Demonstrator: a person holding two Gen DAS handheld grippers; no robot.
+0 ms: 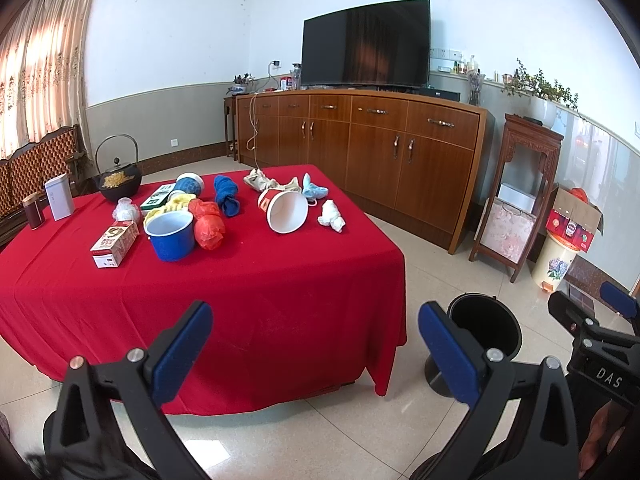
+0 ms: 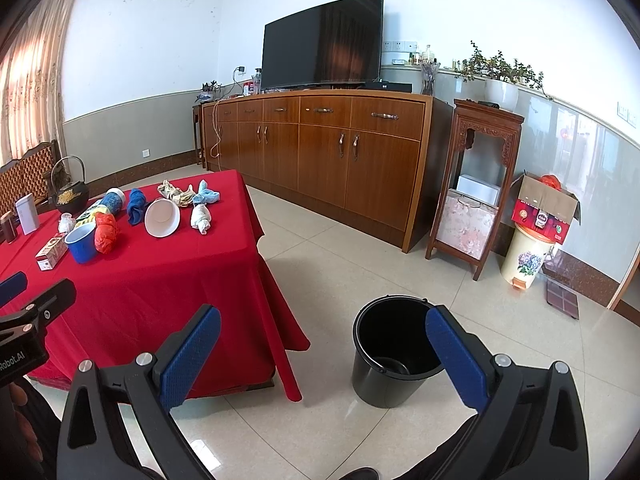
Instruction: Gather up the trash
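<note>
Left wrist view is showing the left gripper (image 1: 316,340) hanging low at the bottom of the frame, its 2 blue-padded fingers (image 1: 184,344) spread wide and gripping nothing, with the red-draped counter (image 1: 240,300) filling the middle left. Trash is lying scattered on the upper part of the counter: a tipped white paper cup (image 1: 286,210) at centre, a crumpled white tissue (image 1: 332,216) just to its right, a red plastic bag (image 1: 208,226) touching a blue cup (image 1: 170,234) to the left, a rolled blue cloth (image 1: 227,196) above them, and a small red and white carton (image 1: 114,242) at the far left. A black kettle (image 1: 118,182) is sitting in the upper left, at the counter's far edge. Right wrist view is showing the right gripper (image 2: 320,356), its fingers (image 2: 192,356) likewise wide apart and empty, framing a black bucket (image 2: 384,384) standing upright on the tiled floor (image 2: 360,264) at lower centre, just to the right of the counter's hanging cloth. A wooden sideboard (image 2: 320,148) carrying a dark television (image 2: 320,40) is running across the upper middle.
</note>
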